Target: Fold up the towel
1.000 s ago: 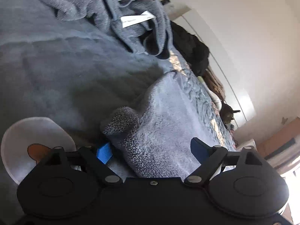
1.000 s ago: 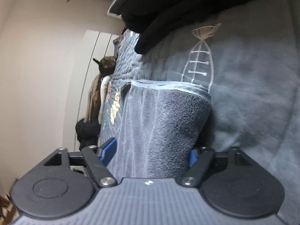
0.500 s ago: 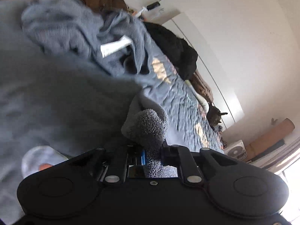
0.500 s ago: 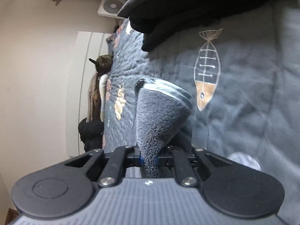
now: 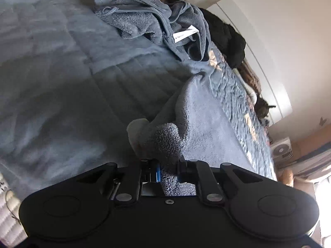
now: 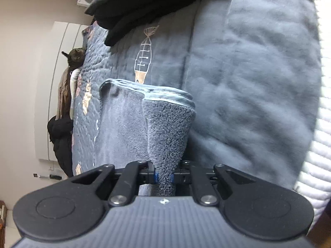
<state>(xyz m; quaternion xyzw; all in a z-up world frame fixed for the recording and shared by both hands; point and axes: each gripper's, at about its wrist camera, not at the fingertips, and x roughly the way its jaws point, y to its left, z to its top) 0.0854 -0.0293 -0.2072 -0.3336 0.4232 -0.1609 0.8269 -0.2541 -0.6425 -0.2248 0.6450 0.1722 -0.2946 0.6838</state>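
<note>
- My left gripper (image 5: 167, 172) is pinched tight on a bunched corner of the grey towel (image 5: 198, 128), its blue-padded fingers (image 5: 157, 172) nearly meeting with only the fleece between them.
- My right gripper (image 6: 164, 177) is likewise clamped on a gathered edge of the same towel (image 6: 124, 132), a narrow wad of pile squeezed between its pads.
- From each set of tongs the towel runs forward and spreads out flat over the grey blanket (image 5: 62, 78); ahead of the right tongs its hemmed edge (image 6: 165, 95) shows layers stacked one on another.
- Beyond that hem, straight ahead of the right tongs, a fish-skeleton design (image 6: 143, 60) is stitched into the blanket.
- Far ahead of the left tongs and a little to the left, a second grey towel (image 5: 144, 18) lies crumpled in a heap, its white label (image 5: 185, 34) showing.
- A black garment (image 5: 225, 39) lies past that heap, ahead and to the right of the left tongs; dark clothing (image 6: 149, 6) also fills the top of the right wrist view.
- A dark cat (image 6: 75, 56) sits at the far edge of the bed, ahead and to the left of the right tongs, against the white wall (image 6: 24, 66).
</note>
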